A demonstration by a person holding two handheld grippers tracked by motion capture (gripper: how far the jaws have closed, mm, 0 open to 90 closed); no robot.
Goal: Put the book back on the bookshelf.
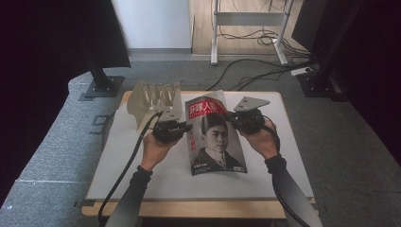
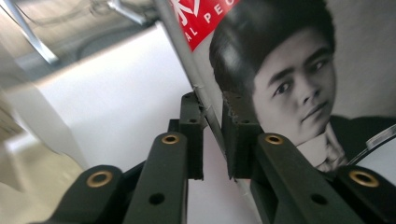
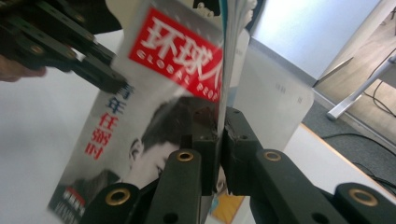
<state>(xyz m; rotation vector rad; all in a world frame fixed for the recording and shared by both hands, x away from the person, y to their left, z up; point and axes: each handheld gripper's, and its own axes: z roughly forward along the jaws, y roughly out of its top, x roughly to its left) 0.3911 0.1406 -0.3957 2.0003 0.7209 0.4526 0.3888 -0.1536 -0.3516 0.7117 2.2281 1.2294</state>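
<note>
Clearly the white table has bare room all round the magazine, held tilted above it, long axis running away from the person (rack behind). Left gripper pinches its spine edge, right gripper its page edge; both jaws are clamped tight.

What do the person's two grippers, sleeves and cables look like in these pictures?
Both the left gripper and the right gripper are black, each with two blocky jaws on flat link arms set with brass-coloured rivets. A grey three-cornered plate sits on top of the right one. A black cable trails from each gripper. The person wears dark long sleeves and no gloves.
</note>
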